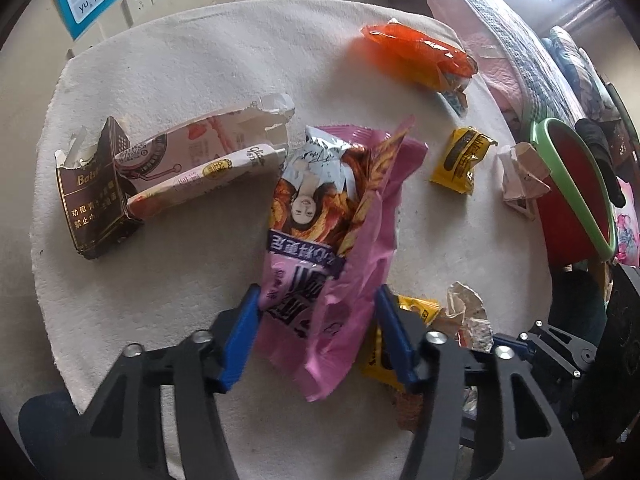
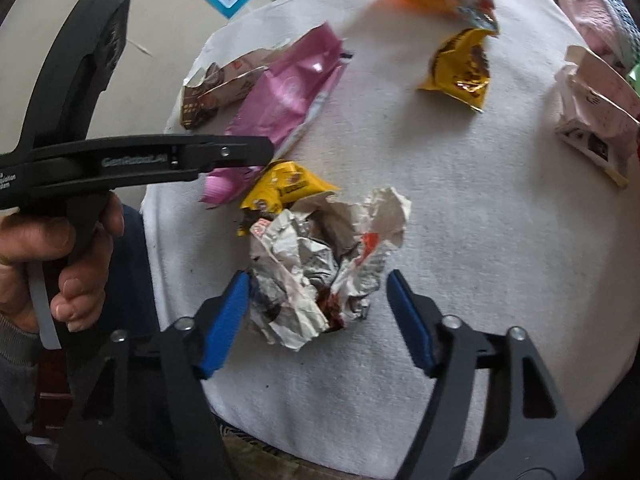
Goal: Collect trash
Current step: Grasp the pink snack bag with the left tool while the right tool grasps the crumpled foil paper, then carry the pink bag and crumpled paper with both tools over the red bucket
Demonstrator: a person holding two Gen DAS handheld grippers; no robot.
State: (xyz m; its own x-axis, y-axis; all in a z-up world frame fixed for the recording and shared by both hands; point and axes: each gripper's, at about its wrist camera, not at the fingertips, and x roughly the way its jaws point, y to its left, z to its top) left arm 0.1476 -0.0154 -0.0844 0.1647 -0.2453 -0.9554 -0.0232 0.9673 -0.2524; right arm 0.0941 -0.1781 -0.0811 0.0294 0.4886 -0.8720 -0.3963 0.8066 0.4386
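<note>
- We're bringing the left gripper (image 1: 316, 320) down over the pink snack bag (image 1: 320, 240), its blue pads straddling the bag's near end. The left pad is touching the bag's edge; the right one looks just against the far fold, so we're judging this a grip only just forming, not a firm pinch.
- The bag is lying flat on the white cloth-covered table (image 1: 180, 80), long axis running away from us, torn mouth pointing far, sealed end toward the gripper: likely why we're grabbing across its narrow width.
- Over on the right, the right gripper (image 2: 318, 300) is hanging around the crumpled paper wrapper (image 2: 320, 272), jaws apart. One pad is brushing the wad, the other standing clear, so nothing is held.
- The wad is nearly round, with no real long axis.
- A yellow candy wrapper (image 2: 284, 188) is touching it behind.
- The red bin with a green rim (image 1: 576, 200) is waiting at the table's right edge, probably the drop spot.
</note>
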